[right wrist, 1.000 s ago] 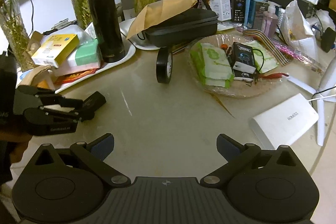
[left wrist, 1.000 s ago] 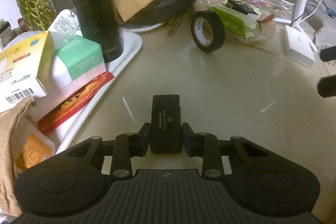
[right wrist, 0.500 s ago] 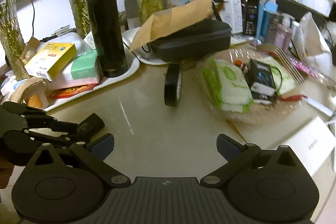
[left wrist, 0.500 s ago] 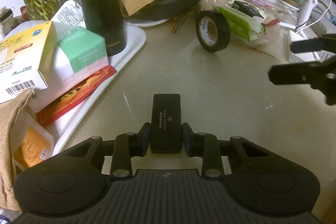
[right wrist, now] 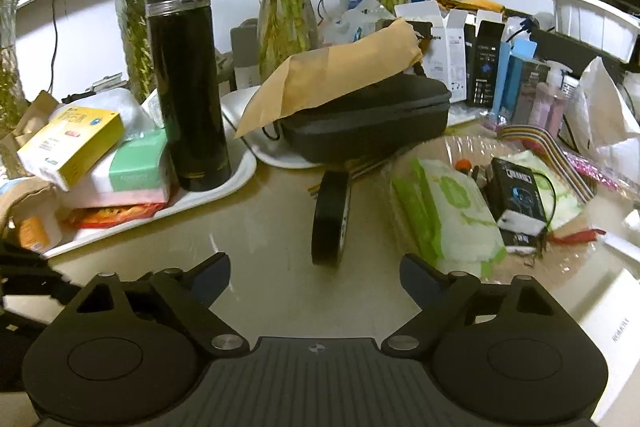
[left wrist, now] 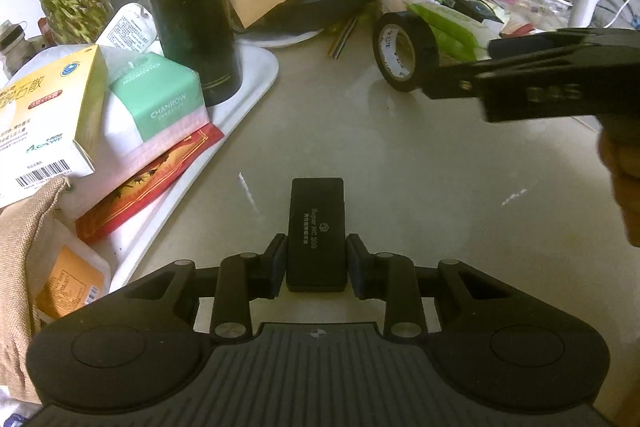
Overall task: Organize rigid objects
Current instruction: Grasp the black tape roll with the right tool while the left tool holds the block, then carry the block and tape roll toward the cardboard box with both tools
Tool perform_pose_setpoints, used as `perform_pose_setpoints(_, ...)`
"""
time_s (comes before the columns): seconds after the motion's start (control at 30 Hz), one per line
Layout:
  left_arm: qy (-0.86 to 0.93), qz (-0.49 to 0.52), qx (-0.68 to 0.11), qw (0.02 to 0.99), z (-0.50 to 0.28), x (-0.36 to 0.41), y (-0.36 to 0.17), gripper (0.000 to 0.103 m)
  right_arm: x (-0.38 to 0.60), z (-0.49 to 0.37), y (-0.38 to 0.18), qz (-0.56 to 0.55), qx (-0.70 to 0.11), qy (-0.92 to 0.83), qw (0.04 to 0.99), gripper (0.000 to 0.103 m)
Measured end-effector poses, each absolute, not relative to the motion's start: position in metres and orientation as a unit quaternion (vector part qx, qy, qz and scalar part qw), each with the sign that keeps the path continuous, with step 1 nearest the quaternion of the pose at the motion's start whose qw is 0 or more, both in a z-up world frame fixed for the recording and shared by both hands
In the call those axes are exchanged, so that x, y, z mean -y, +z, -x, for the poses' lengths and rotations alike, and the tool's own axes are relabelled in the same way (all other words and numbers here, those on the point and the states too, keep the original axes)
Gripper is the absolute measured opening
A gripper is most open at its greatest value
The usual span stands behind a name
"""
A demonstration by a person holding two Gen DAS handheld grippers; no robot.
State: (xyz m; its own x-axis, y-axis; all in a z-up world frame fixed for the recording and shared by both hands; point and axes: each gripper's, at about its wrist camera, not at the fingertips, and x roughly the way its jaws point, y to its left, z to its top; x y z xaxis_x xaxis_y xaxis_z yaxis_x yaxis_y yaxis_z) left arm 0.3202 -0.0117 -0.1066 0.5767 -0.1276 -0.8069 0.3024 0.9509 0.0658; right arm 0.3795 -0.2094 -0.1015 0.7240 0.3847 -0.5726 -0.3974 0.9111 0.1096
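My left gripper (left wrist: 316,261) is shut on a small flat black device (left wrist: 317,227) with white print, held just above the beige tabletop. A black roll of tape (right wrist: 331,217) stands on edge on the table, straight ahead of my right gripper (right wrist: 316,273). The right gripper's jaws are closing, still wide apart; the roll sits just beyond the fingertips, with nothing pressed between the pads. In the left wrist view the same tape roll (left wrist: 404,57) stands at upper right, and the right gripper's fingers (left wrist: 520,67) reach in beside it from the right edge.
A white tray (right wrist: 236,171) at left holds a tall black flask (right wrist: 188,83), a yellow box (right wrist: 72,143) and a green tissue pack (right wrist: 140,163). Behind the tape lies a black case (right wrist: 368,123) under a brown envelope (right wrist: 332,71). Green wipes (right wrist: 452,215) and a white box (right wrist: 616,331) lie right.
The right gripper has moved forward toward the tape roll, which now looms larger, and its jaws have narrowed a little. The left gripper has held still with the black device.
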Motion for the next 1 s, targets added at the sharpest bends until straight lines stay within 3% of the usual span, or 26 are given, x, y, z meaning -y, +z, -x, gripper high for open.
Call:
perform_pose_setpoints(0.27,-0.128,-0.101,-0.449,0.879,-0.32,0.009,-0.106,0.031,0.195,-0.393,-0.113,0.038,-0.272,0.188,0.943,0.078)
perform_pose_setpoints(0.37,-0.13,-0.102,-0.448,0.878,-0.319,0.008,-0.107,0.031,0.189,-0.396,-0.116,0.047,-0.266,0.187,0.945,0.067)
perform_pose_setpoints(0.6,-0.129,-0.093,-0.45,0.879,-0.318,0.007,-0.106,0.031,0.18,-0.407,-0.121,0.043,-0.253,0.177,0.95,0.058)
perform_pose_setpoints(0.63,-0.129,-0.094,-0.449,0.879,-0.318,0.007,-0.106,0.031,0.179,-0.408,-0.122,0.045,-0.255,0.175,0.95,0.055)
perform_pose_setpoints(0.67,-0.129,-0.093,-0.45,0.879,-0.318,0.006,-0.106,0.031,0.178,-0.411,-0.124,0.047,-0.259,0.171,0.95,0.044)
perform_pose_setpoints(0.7,-0.13,-0.092,-0.45,0.879,-0.318,0.006,-0.106,0.031,0.178,-0.412,-0.125,0.049,-0.262,0.167,0.949,0.026)
perform_pose_setpoints(0.73,-0.13,-0.091,-0.449,0.879,-0.318,0.006,-0.106,0.031,0.178,-0.413,-0.126,0.05,-0.265,0.163,0.949,0.022)
perform_pose_setpoints(1.0,-0.129,-0.091,-0.45,0.879,-0.317,0.006,-0.105,0.031,0.185,-0.412,-0.114,0.043,-0.279,0.176,0.943,0.02)
